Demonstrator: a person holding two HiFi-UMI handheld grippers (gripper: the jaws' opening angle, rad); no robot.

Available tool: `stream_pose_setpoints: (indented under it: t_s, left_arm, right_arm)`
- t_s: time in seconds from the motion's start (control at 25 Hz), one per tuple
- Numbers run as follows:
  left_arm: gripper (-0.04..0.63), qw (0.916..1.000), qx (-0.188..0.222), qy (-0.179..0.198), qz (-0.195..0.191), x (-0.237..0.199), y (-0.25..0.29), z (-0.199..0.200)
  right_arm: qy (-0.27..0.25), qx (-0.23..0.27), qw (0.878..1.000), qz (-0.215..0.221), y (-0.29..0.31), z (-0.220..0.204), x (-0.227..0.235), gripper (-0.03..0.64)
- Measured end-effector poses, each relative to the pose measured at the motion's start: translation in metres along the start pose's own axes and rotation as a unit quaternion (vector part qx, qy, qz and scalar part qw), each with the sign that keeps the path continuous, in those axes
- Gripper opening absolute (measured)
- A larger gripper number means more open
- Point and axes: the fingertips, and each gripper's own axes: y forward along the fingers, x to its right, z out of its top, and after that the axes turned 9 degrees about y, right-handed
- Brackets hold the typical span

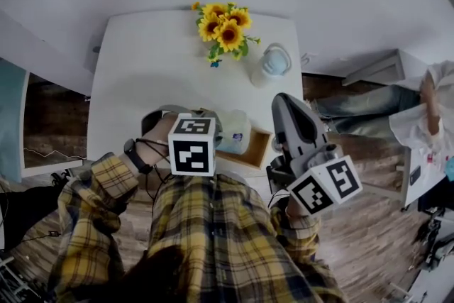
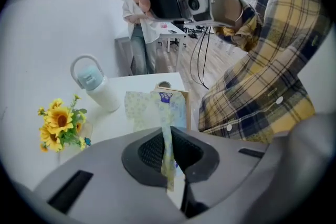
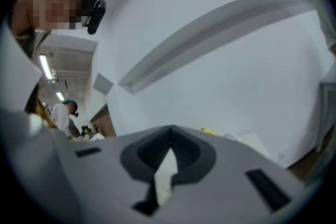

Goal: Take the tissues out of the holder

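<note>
Left tongs (image 2: 168, 136) clamped on a patterned tissue (image 2: 167, 113), stretched straight ahead to the wooden holder (image 2: 187, 107) at the desk (image 2: 113, 123) edge; right tongs (image 3: 170, 134), pointed away, apparently pinched on a white scrap (image 3: 165, 173).

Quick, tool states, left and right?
Left tool: closed on a tissue.
Right tool: closed, nothing clearly held.
</note>
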Motion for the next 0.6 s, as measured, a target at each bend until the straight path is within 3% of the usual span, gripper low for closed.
stream_pose_setpoints:
  t_s: [0.16,0.28,0.6]
  left_arm:
    - [0.023,0.9975,0.034,-0.019,0.059,-0.020,-0.030,0.008]
    - [0.021,0.9889,0.075,-0.055,0.117,-0.039,-0.058,0.016]
    - [0.021,0.9392,0.188,-0.143,0.250,-0.085,-0.119,0.027]
  right_arm:
    - [-0.012,0.001,1.000,0.007,0.005,0.006,-0.003,0.011]
    - [-0.020,0.004,1.000,0.008,0.006,0.013,-0.003,0.011]
    - [-0.040,0.011,0.999,0.003,0.011,0.027,-0.001,0.011]
